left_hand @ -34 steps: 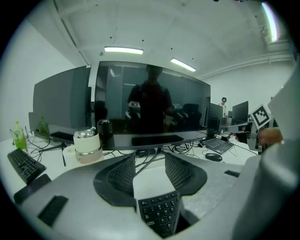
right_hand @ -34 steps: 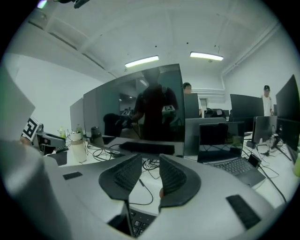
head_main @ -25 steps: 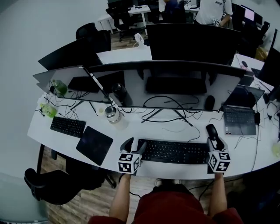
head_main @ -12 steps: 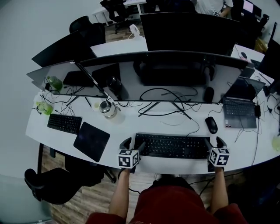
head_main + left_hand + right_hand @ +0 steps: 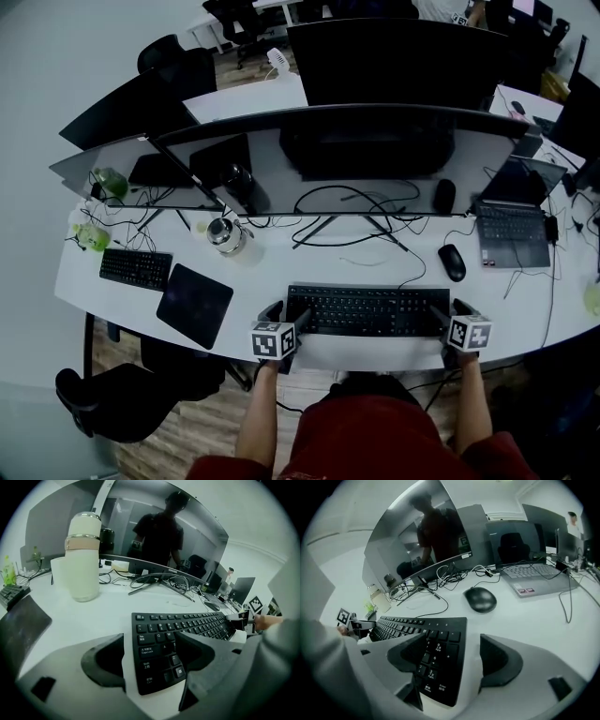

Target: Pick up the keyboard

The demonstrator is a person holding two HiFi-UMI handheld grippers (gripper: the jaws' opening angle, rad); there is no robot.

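Black flat keyboard (image 5: 367, 311) lying on near edge of white desk (image 5: 375, 267), not yet gripped.
Lowered to its ends since a second ago: left gripper (image 5: 286, 315), right gripper (image 5: 451, 311), jaws opening wide astride each end; closing judged next.

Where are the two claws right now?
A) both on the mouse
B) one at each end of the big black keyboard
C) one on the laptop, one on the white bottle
B: the left claw and the right claw, both with jaws opening, each have one end of the keyboard between the jaws, not yet squeezed.
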